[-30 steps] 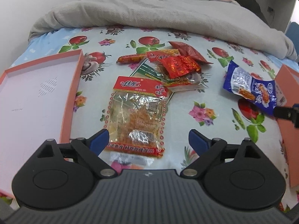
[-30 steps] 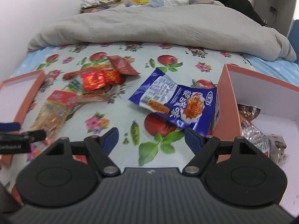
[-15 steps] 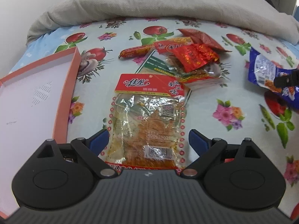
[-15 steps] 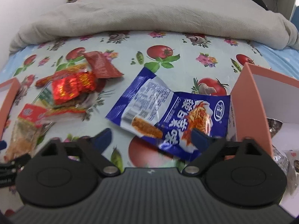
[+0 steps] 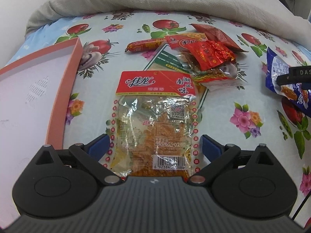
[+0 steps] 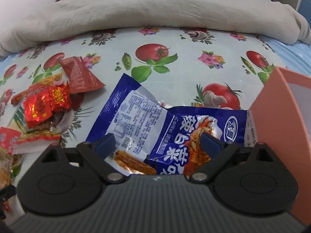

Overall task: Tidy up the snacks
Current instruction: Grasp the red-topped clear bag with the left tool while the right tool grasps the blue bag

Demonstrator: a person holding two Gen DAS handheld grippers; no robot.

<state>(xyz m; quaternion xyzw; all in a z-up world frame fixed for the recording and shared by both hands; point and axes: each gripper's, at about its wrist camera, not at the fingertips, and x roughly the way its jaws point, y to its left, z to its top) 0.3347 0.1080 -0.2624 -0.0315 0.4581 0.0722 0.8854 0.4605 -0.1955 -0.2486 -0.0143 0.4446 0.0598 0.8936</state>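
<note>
My left gripper (image 5: 153, 145) is open, its blue fingertips on either side of the lower end of a clear snack packet with a red header (image 5: 153, 120) lying flat on the floral cloth. My right gripper (image 6: 158, 142) is open, its fingertips astride a blue kimchi snack bag (image 6: 147, 120) that lies beside the orange box (image 6: 276, 116). The blue bag also shows at the right edge of the left wrist view (image 5: 281, 77). A pile of red snack packets (image 5: 206, 56) and a sausage stick (image 5: 143, 45) lies further back.
An orange box lid (image 5: 58, 97) with a white inside lies to the left of the clear packet. A grey blanket (image 6: 155, 9) is bunched along the far side of the bed. The red packet pile shows at left in the right wrist view (image 6: 46, 104).
Both grippers moved forward and down. The clear packet now sits between the left fingertips, and the blue bag between the right fingertips. Both stay open.
</note>
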